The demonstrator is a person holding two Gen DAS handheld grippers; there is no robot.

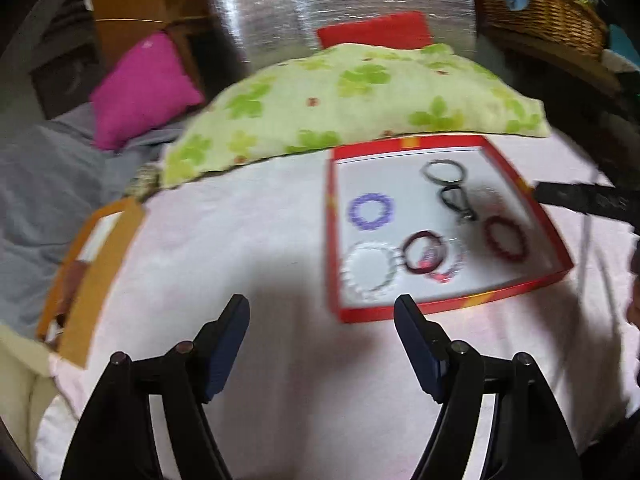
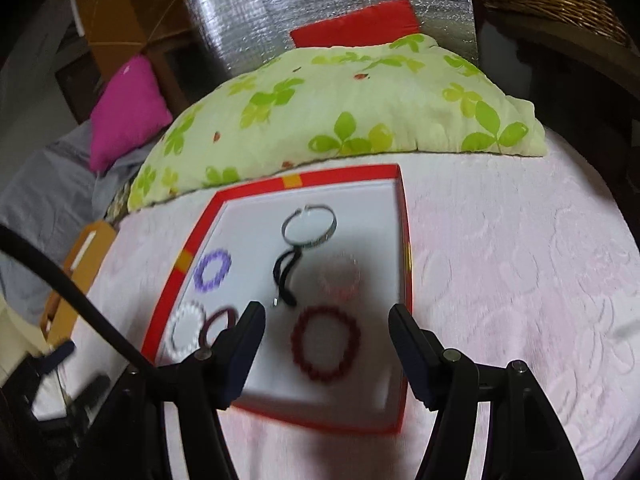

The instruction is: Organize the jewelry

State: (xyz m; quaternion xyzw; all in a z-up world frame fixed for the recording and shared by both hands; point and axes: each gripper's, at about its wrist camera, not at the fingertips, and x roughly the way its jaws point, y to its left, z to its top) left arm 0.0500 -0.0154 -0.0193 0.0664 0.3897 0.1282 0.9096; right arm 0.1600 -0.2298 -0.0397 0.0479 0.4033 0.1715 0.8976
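Observation:
A shallow red box (image 1: 452, 306) (image 2: 406, 240) with a white floor lies on the pink cloth. In it lie several bracelets: a purple one (image 1: 370, 211) (image 2: 213, 269), a clear beaded one (image 1: 370, 269) (image 2: 185, 332), a dark maroon one (image 1: 423, 252) (image 2: 218, 322), a red beaded one (image 1: 505, 239) (image 2: 325, 345), a silver bangle (image 1: 444, 171) (image 2: 309, 225) and a black cord (image 1: 456, 199) (image 2: 285, 276). My left gripper (image 1: 322, 314) is open and empty over the cloth, left of the box's near corner. My right gripper (image 2: 327, 322) is open and empty above the red beaded bracelet.
A green-leaf pillow (image 1: 352, 96) (image 2: 340, 112) lies just behind the box. A magenta cushion (image 1: 140, 88) (image 2: 124, 110) and grey bedding (image 1: 48, 192) lie at left. An orange cardboard box (image 1: 90, 272) (image 2: 76, 264) stands at the left edge. A wicker basket (image 1: 548, 12) is at back right.

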